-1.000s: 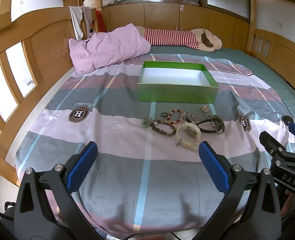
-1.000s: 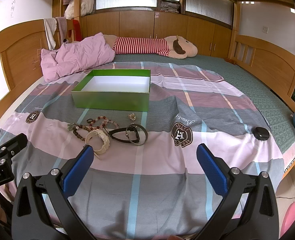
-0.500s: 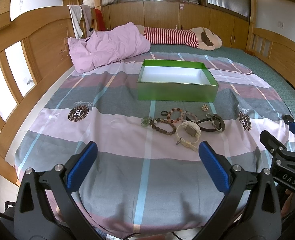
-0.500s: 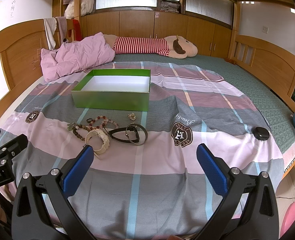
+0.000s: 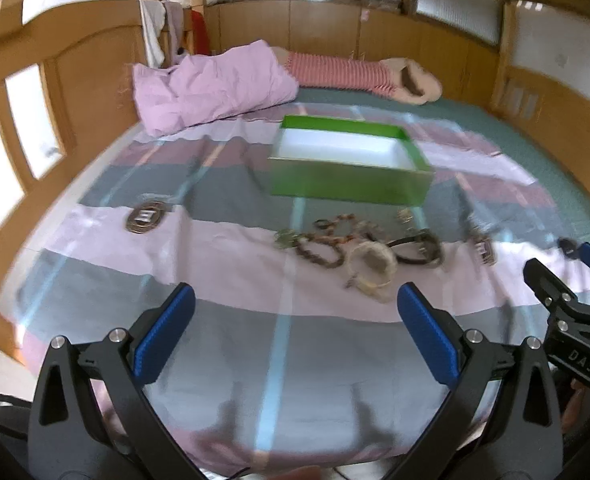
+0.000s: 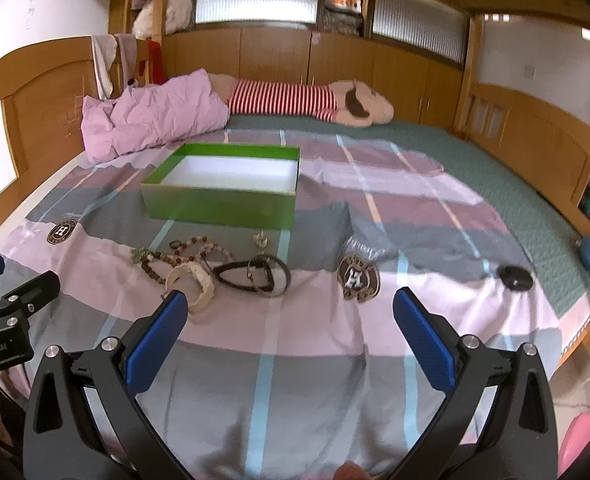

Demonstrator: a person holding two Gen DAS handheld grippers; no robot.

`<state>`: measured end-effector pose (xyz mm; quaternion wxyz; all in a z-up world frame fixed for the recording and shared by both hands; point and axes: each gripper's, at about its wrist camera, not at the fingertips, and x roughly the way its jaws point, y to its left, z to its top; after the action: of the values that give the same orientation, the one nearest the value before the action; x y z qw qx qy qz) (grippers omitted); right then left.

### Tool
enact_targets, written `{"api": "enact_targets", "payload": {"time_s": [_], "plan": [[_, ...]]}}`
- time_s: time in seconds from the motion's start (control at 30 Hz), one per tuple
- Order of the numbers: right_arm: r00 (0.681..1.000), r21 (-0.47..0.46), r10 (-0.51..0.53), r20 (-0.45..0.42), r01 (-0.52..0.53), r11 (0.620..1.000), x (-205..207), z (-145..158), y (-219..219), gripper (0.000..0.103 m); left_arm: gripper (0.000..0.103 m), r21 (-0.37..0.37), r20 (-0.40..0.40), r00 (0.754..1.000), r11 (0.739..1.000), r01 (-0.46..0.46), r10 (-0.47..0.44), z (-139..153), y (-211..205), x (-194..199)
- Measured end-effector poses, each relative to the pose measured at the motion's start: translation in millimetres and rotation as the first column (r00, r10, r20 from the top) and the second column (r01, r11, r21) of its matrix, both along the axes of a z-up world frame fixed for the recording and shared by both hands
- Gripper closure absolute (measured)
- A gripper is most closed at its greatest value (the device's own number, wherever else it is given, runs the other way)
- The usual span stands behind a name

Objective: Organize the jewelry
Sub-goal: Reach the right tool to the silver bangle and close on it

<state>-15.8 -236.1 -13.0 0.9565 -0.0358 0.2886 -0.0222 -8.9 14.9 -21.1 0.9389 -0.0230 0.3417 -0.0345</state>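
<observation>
A: What is shown by the left wrist view?

B: The left gripper [image 5: 295, 320] is seen at the bottom of the frame, its blue-padded jaws spread wide and nothing held between them. A shallow green cardboard box with a white inside [image 5: 349, 164] is placed at centre on the striped pink-and-grey bedsheet [image 5: 215, 264]. Just below it lies the jewelry: a dark beaded bracelet [image 5: 315, 250], a cream-coloured wristwatch [image 5: 371, 266] and a black strap watch [image 5: 419, 246] (all blurred).

A: And by the right wrist view?

B: The right gripper [image 6: 289, 324] is likewise released and empty. The box [image 6: 223, 192] is seen left of centre, the cluster just below it. The cream watch [image 6: 193, 284] is touched by the bead string.
</observation>
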Motion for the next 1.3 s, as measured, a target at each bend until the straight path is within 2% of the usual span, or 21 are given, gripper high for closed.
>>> {"api": "enact_targets", "payload": {"time_s": [0.1, 0.13, 0.2, 0.27, 0.4, 0.57, 0.63, 0.7, 0.77, 0.83, 0.93, 1.03, 1.17, 1.3], "plan": [[0.991, -0.047, -0.017, 0.132, 0.023, 0.999, -15.4, 11.3, 2.0, 0.003, 0.003, -0.146, 0.057, 0.998, 0.989, 0.032, -0.023, -0.5, 14.7, -6.7], [0.988, -0.076, -0.022, 0.152, 0.034, 0.997, -17.4, 10.7, 3.7, 0.002, 0.003, -0.161, 0.062, 0.998, 0.987, 0.015, -0.005, -0.9, 18.5, -7.9], [0.997, -0.111, -0.001, 0.073, 0.010, 0.994, -7.0, 0.0, 6.9, 0.003, 0.003, -0.125, 0.042, 0.999, 0.992, 0.004, 0.001, -0.9, 17.5, -5.6], [0.998, -0.051, 0.061, -0.019, -0.062, 0.997, 3.4, -12.3, 3.3, 0.003, 0.003, -0.078, 0.024, 1.000, 0.997, -0.004, 0.006, -0.4, 15.7, -3.2], [0.994, -0.006, 0.103, -0.033, -0.103, 0.995, 13.0, -10.0, -1.4, 0.003, 0.003, -0.014, -0.017, 1.000, 1.000, 0.012, -0.012, 6.1, 14.3, 6.3], [0.974, -0.007, 0.176, -0.142, -0.179, 0.984, 50.7, -12.9, -0.8, 0.003, 0.003, 0.088, 0.009, 1.000, 0.996, 0.024, -0.025, 30.4, 10.0, 25.8], [0.952, 0.017, 0.225, -0.206, -0.227, 0.974, 74.1, -21.1, -1.9, 0.003, 0.003, 0.113, 0.000, 0.999, 0.993, 0.038, -0.038, 35.8, 8.3, 41.7], [0.945, 0.028, 0.249, -0.214, -0.248, 0.968, 83.8, -28.6, -2.7, 0.003, 0.003, 0.126, -0.024, 0.998, 0.990, 0.061, -0.058, 36.7, 6.6, 59.3], [0.928, 0.028, 0.293, -0.231, -0.295, 0.955, 96.2, -40.9, -4.2, 0.003, 0.003, 0.128, -0.020, 0.997, 0.989, 0.075, -0.073, 35.2, 5.1, 70.3], [0.898, 0.034, 0.320, -0.300, -0.326, 0.945, 108.9, -58.5, -7.0, 0.003, 0.003, 0.124, -0.017, 0.995, 0.987, 0.101, -0.100, 27.0, 3.4, 79.0], [0.877, 0.040, 0.319, -0.360, -0.327, 0.944, 121.9, -78.8, -13.3, 0.003, 0.003, 0.096, -0.063, 0.993, 0.990, 0.106, -0.100, 7.0, 4.7, 89.8], [0.871, 0.016, 0.331, -0.363, -0.350, 0.937, 135.1, -86.2, -14.8, 0.003, 0.003, 0.054, -0.100, 0.989, 0.992, 0.114, -0.108, -2.8, 5.5, 99.9], [0.838, 0.010, 0.381, -0.391, -0.410, 0.912, 162.0, -99.1, -19.3, 0.003, 0.003, 0.059, -0.075, 0.992, 0.992, 0.108, -0.104, -3.2, 3.8, 108.9], [0.794, 0.031, 0.438, -0.422, -0.470, 0.882, 182.5, -115.8, -24.2, 0.003, 0.003, 0.046, -0.087, 0.989, 0.992, 0.120, -0.116, -7.9, 0.4, 116.8]]}}
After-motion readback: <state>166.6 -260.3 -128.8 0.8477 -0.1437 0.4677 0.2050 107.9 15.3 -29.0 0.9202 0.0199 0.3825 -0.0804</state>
